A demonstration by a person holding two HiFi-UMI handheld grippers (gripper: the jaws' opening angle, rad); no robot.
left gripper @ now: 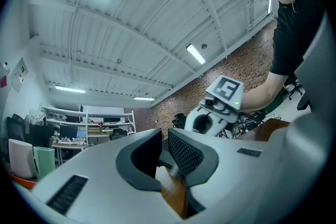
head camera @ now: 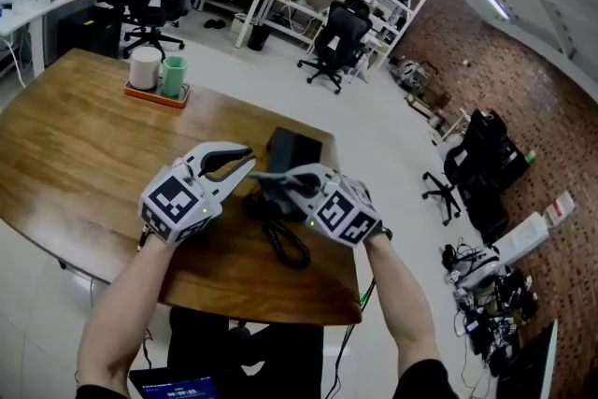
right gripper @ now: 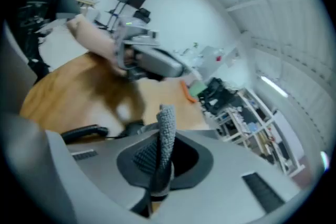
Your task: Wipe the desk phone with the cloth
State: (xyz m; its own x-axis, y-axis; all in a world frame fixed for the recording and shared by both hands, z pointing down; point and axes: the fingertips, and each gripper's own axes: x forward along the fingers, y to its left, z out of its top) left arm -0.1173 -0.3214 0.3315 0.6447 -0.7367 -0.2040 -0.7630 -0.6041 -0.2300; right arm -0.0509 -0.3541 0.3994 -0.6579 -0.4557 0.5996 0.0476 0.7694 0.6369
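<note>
At the near right edge of the wooden surface (head camera: pixel 75 145), the black desk phone (head camera: pixel 294 148) sits with its coiled cord (head camera: pixel 285 243) looping toward the person. Both grippers are positioned directly over the phone, side by side.

Right gripper (right gripper: pixel 160 149):
- The fingers are closed together.
- A strip of grey knit cloth (right gripper: pixel 167 128) is pinched between them and stands up past the fingertips.
- In the head view this gripper (head camera: pixel 285 179) points toward the left gripper, with its tips just above the near side of the phone.
- A black handset-shaped part (right gripper: pixel 79 134) lies on the surface just beyond the fingers. The background in this view is blurred.

Left gripper (left gripper: pixel 164 144):
- The fingers stand slightly apart, leaving a narrow gap.
- Nothing is held in the gap; only bare wood shows through it.
- In the head view this gripper (head camera: pixel 250 155) hangs just left of the phone, tips pointing right. Contact with the phone cannot be determined.

Other items: an orange tray (head camera: pixel 177 98) rests at the far side of the surface, well apart from the phone. It carries a white cup (head camera: pixel 145 67) and a green cup (head camera: pixel 174 75), standing upright beside each other.
</note>
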